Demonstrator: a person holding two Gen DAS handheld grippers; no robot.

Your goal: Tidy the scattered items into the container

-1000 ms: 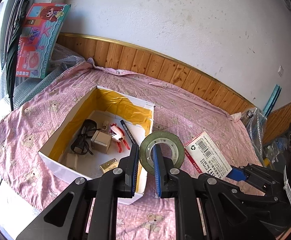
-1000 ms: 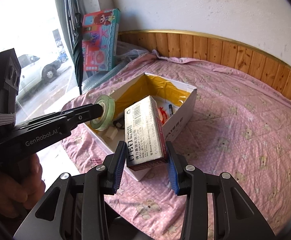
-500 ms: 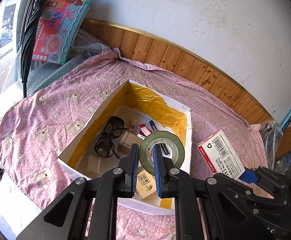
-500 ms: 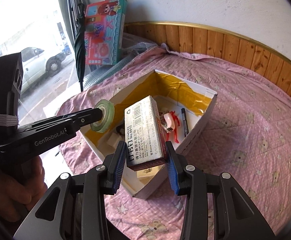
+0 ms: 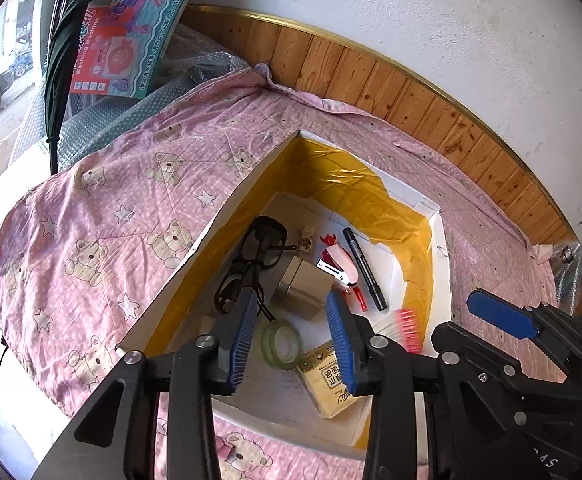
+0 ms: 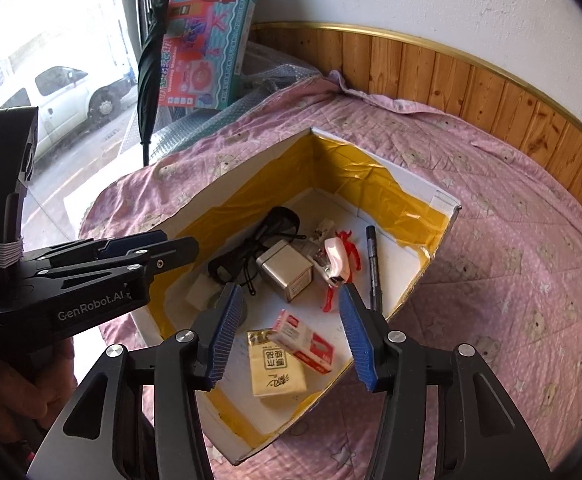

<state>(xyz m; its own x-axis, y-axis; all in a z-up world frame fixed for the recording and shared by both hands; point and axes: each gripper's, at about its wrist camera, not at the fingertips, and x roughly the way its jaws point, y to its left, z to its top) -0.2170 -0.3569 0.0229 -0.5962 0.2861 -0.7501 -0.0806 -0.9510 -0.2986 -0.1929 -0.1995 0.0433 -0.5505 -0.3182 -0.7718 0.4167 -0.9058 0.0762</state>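
Below our left gripper [image 5: 293,336], right between its wide-open fingers, the tape roll [image 5: 282,343] lies on the floor of the box [image 5: 195,248]. Our right gripper [image 6: 291,330] is spread wide too and holds nothing, and the staples box [image 6: 306,342] sits under it, leaning on the yellow packet [image 6: 277,368]. Both things are inside now, so we think this part is nearly done. The trouble could come as we lift away. Our fingers hang low over the box, close to its walls. If we pull sideways, a finger could catch the thin wall and tip the box. We could also bump the glasses [image 5: 251,264] just past the left fingers, or knock the leaning staples box over.
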